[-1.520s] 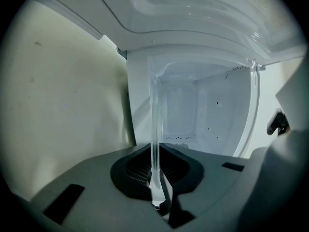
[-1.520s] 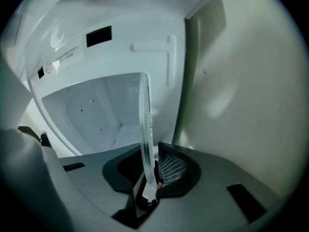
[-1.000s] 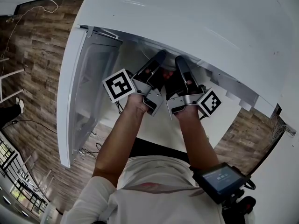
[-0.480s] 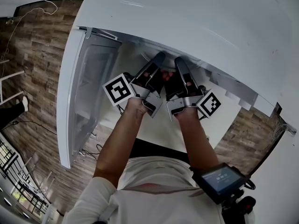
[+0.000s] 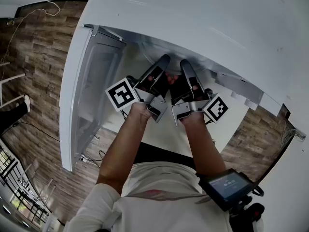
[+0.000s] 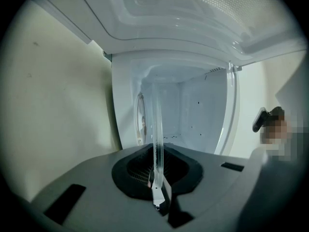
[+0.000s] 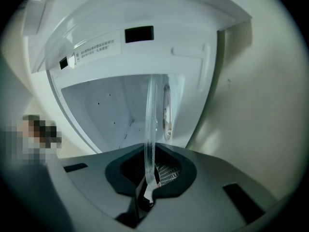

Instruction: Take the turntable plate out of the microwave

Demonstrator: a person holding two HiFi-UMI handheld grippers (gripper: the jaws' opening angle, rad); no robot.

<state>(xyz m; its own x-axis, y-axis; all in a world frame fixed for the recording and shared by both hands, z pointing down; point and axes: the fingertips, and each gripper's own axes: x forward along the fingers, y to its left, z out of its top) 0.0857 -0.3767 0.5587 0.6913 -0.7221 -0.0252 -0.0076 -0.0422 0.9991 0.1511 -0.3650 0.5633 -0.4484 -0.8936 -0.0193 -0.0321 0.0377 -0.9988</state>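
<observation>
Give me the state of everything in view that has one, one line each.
microwave door: open, swung wide.
turntable plate: clear glass, clamped at its rim by both grippers, in front of the open cavity.
left gripper: shut on the turntable plate.
right gripper: shut on the turntable plate.

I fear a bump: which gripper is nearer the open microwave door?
The left gripper, right beside the door; the right gripper sits beyond it, farther from the door.
</observation>
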